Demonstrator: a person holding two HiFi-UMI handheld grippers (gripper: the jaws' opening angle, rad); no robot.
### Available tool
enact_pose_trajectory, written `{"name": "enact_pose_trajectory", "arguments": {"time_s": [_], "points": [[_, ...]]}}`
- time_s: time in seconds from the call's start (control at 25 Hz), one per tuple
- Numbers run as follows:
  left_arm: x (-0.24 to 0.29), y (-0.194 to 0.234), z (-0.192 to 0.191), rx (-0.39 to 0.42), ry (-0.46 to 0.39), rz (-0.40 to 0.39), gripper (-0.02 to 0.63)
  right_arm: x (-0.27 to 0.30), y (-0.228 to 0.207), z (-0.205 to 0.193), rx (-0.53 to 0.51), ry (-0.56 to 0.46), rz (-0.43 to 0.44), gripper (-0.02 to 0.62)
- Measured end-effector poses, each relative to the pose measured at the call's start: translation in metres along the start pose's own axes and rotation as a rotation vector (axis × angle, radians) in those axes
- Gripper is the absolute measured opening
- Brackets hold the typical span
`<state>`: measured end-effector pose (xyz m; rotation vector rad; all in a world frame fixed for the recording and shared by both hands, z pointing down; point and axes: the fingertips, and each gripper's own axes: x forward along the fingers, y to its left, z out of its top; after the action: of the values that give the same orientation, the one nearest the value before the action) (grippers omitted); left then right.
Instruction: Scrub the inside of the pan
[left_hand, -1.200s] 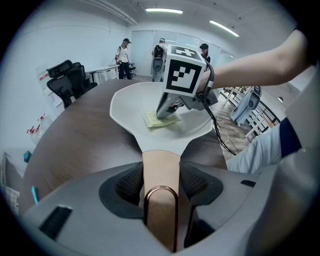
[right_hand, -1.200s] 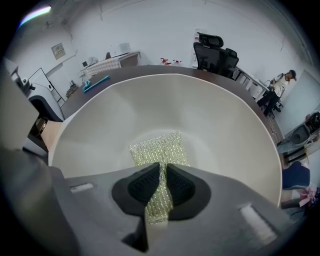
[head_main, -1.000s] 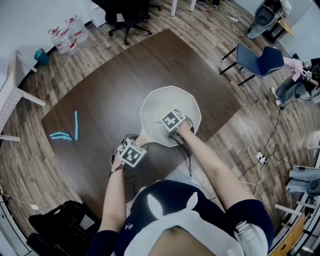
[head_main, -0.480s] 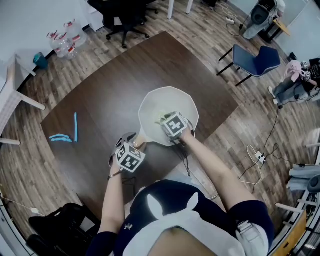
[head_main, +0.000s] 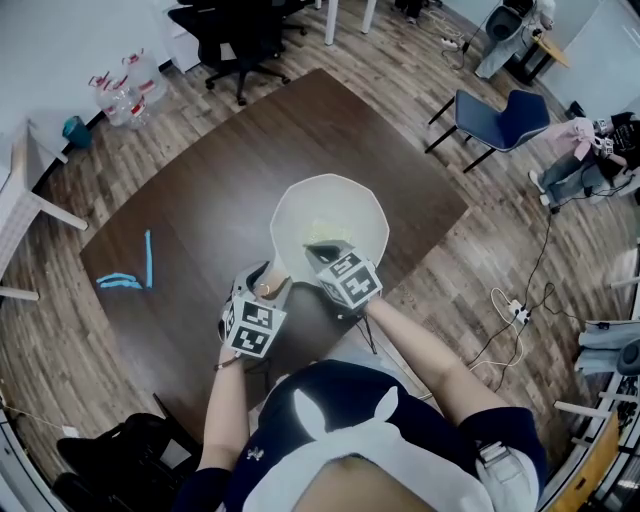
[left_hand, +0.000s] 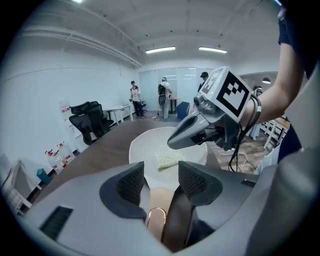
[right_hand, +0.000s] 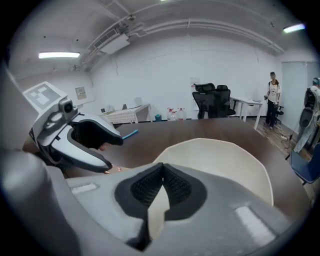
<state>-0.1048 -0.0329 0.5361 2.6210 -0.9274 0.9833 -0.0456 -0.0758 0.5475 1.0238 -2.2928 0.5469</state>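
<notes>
- Brown wooden table (head_main: 200, 200) fills the head view from above. The task's things sit toward its near edge, close to the person.
- Cream-white pan (head_main: 350, 205) with an angular rim rests flat on the table between the two grippers. It looks rigid and fairly solid. Its smooth inner wall will probably be slippery under a scrubbing stroke, so the pan needs bracing against sliding or turning.
- Left gripper (left_hand: 162, 181) is at the pan's near-left side. Its jaws are spread wide around the handle and grip it, steadying the pan.
- Right gripper (right_hand: 162, 186) hovers over the near part of the pan, with its pads pressed together and nothing between them. It is close to the sponge but not touching it.
- Tan handle (left_hand: 157, 200) looks like wood, carries a small copper-coloured ring and points toward the person. It seems the sensible place to hold the pan, being stiff and less slick than the bowl. A grip far from the bowl does leave the pan some leverage to twist.
- Pale yellow-green sponge (head_main: 322, 232) lies loose on the pan's floor. It looks light and soft and would likely squash when pinched. The right jaws would need to open and take it across its narrow sides, firmly enough that it does not slip out.
</notes>
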Motion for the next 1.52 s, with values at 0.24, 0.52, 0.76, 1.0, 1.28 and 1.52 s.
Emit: {"name": "enact_pose_trajectory", "arguments": {"time_s": [0.24,0.52,0.76,1.0,1.28,1.52], "points": [[-0.025,-0.012,0.025,-0.008,-0.112,0.081,0.021,-0.043,0.039,0.016,0.082,-0.178,0.063,-0.002],[-0.045,-0.043,0.037,-0.114,-0.205,0.018,0.005,-0.088,0.072,0.015,0.086,-0.349,0.068,-0.002],[-0.054,-0.070,0.028,-0.158,-0.220,-0.034,0.005,-0.109,0.085,-0.004,0.135,-0.373,0.043,-0.002],[-0.060,-0.093,0.025,-0.168,-0.242,-0.080,0.005,-0.119,0.094,-0.026,0.175,-0.358,0.028,-0.002],[-0.062,-0.108,0.027,-0.191,-0.254,-0.125,0.005,-0.130,0.103,-0.033,0.170,-0.358,0.013,-0.002],[-0.065,-0.116,0.018,-0.233,-0.264,-0.144,0.005,-0.132,0.110,-0.041,0.164,-0.337,0.001,-0.002]]}}
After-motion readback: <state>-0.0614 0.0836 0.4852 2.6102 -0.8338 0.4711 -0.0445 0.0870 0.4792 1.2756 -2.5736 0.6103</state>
